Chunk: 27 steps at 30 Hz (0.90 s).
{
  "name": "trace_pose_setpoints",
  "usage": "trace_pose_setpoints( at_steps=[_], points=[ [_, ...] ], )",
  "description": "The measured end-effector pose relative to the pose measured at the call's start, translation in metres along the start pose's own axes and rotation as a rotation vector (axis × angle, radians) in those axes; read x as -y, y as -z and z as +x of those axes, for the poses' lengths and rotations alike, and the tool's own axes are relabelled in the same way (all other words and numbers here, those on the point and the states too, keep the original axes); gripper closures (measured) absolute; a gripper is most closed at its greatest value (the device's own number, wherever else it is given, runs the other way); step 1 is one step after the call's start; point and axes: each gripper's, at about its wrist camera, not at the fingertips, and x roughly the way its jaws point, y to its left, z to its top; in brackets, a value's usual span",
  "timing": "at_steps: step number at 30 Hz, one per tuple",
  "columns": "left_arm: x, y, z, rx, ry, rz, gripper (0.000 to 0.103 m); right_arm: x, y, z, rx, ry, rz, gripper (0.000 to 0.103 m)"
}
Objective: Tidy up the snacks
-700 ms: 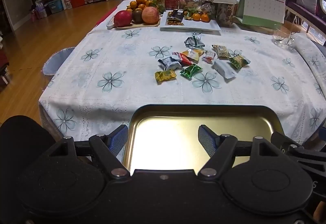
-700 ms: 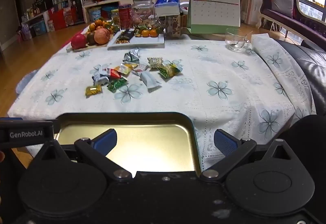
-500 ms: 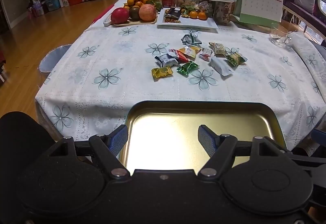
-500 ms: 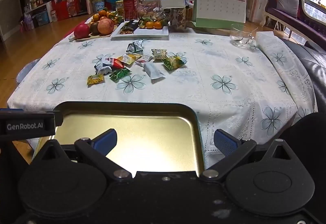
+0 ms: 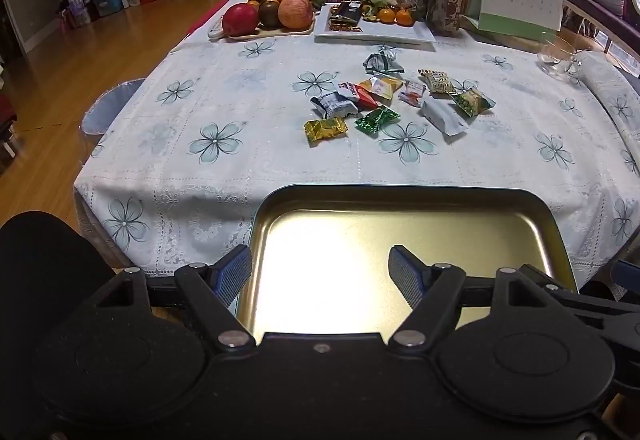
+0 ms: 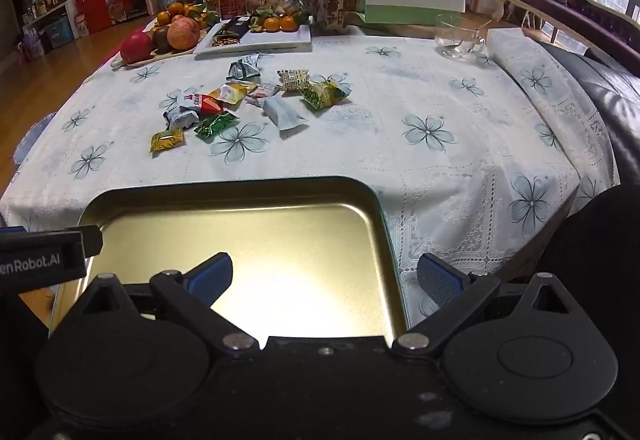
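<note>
As I carry the gold metal tray forward over the near edge of the surface, my left fingers and right fingers stay spread above it, grasping nothing. The wrapped snacks now lie closer ahead, still loose mid-cloth, so none is sorted yet.

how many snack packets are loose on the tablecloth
10, one cluster mid-table: gold, green, blue-white, red, yellow, dark green, small red-white, tan, white, green-yellow. Overlaps may hide more.
</note>
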Motion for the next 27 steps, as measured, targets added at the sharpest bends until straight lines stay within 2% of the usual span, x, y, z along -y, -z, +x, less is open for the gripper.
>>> trace_pose_setpoints(
  at_steps=[5,8,10,15,20,27],
  points=[
    [-0.001,-0.004,0.001,-0.014,-0.002,-0.037,0.028,-0.005,0.0,0.002,0.008,0.023,-0.037,0.0],
    [0.0,-0.004,0.0,-0.009,-0.015,-0.035,0.028,-0.005,-0.001,0.006,-0.015,0.006,-0.035,0.0],
    [0.002,-0.004,0.0,-0.006,-0.019,-0.029,0.028,-0.006,-0.001,0.007,-0.019,0.005,-0.038,0.004],
    [0.007,-0.005,0.001,-0.014,-0.037,-0.009,0.028,-0.009,0.001,0.007,0.002,0.022,-0.051,0.007],
    [0.004,-0.004,0.004,-0.038,-0.026,-0.052,0.032,-0.009,0.0,0.005,0.059,0.087,-0.058,0.006],
    [0.001,-0.001,0.013,-0.104,-0.007,-0.092,0.038,-0.005,-0.003,0.011,0.011,0.045,-0.017,0.007]
  ],
)
